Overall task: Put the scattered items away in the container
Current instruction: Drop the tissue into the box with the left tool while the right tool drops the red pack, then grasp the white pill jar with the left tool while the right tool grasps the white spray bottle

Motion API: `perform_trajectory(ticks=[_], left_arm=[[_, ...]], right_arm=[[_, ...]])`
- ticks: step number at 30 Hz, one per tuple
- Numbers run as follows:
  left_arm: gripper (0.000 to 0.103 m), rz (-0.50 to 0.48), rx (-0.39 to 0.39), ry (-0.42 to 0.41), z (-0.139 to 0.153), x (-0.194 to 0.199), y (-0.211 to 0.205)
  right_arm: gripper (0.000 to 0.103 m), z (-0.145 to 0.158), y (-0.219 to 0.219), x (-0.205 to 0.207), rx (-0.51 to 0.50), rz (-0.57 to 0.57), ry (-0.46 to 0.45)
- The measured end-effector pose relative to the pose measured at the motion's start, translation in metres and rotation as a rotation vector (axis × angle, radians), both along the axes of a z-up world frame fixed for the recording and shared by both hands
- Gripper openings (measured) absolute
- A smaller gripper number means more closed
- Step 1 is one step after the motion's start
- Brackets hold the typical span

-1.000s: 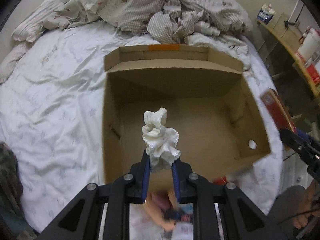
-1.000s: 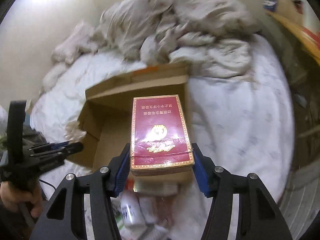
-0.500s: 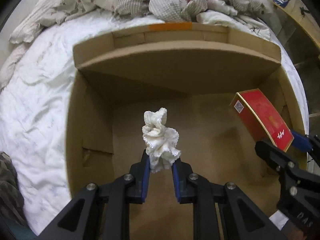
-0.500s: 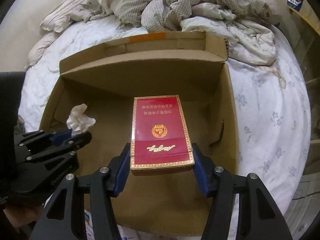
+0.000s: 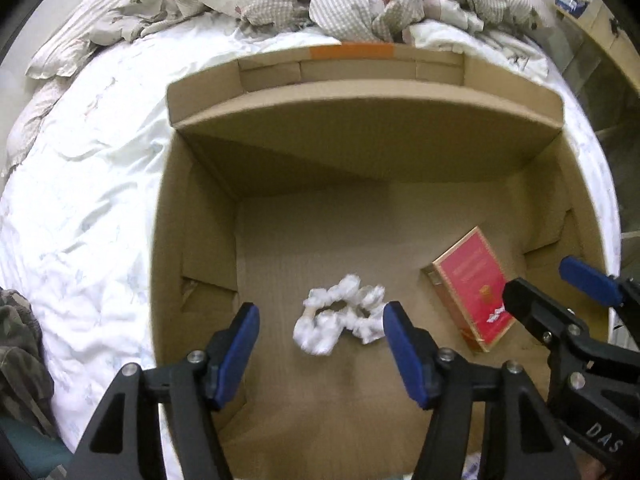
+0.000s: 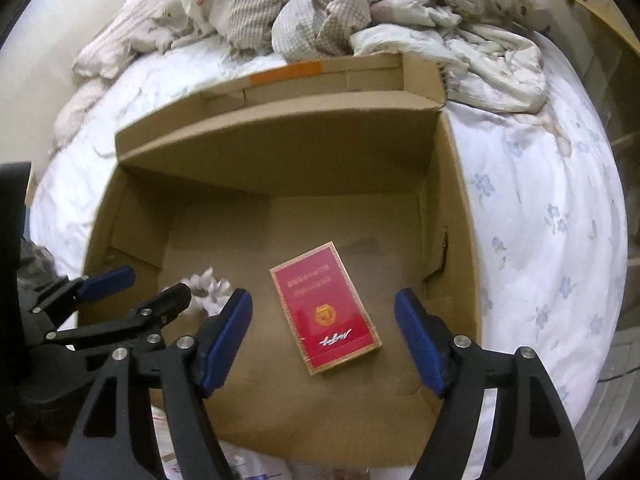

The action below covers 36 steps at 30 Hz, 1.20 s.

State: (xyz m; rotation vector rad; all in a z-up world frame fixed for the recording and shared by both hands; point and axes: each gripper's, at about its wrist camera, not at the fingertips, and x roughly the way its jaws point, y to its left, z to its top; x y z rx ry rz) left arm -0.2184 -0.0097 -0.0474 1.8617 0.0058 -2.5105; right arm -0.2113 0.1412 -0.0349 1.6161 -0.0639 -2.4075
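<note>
An open cardboard box (image 5: 360, 152) stands on the bed; it also shows in the right wrist view (image 6: 280, 152). A white scrunchie (image 5: 340, 314) lies on the box floor, seen partly in the right wrist view (image 6: 208, 286). A red carton (image 5: 472, 288) lies flat beside it on the right, also in the right wrist view (image 6: 324, 306). My left gripper (image 5: 322, 336) is open and empty above the scrunchie. My right gripper (image 6: 324, 332) is open and empty above the red carton.
The box sits on a white floral sheet (image 5: 80, 200). Crumpled checked bedding (image 6: 360, 12) is piled behind the box. A wooden shelf edge (image 5: 600, 28) runs along the far right. Some items lie on the bed below the box's near wall (image 6: 256, 468).
Both grippers have opened. The scrunchie and the red carton dropped onto the box floor. Before that both grippers moved forward over the box.
</note>
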Motion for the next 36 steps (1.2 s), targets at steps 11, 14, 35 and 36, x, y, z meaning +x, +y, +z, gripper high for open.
perform_trajectory(ticks=[11, 14, 35, 36], left_arm=[[0.065, -0.083, 0.071, 0.104, 0.059, 0.058, 0.001], [0.065, -0.101, 0.062, 0.114, 0.066, 0.065, 0.001], [0.065, -0.139, 0.112, 0.017, 0.004, 0.165, -0.017], [0.065, -0.170, 0.113, 0.021, 0.002, 0.168, -0.010]], right_arm=[[0.079, 0.058, 0.007, 0.054, -0.075, 0.011, 0.091], [0.079, 0.065, 0.015, 0.077, -0.065, 0.025, 0.098], [0.076, -0.024, -0.033, 0.129, 0.052, 0.261, -0.109], [0.074, -0.029, -0.036, 0.126, 0.062, 0.265, -0.119]])
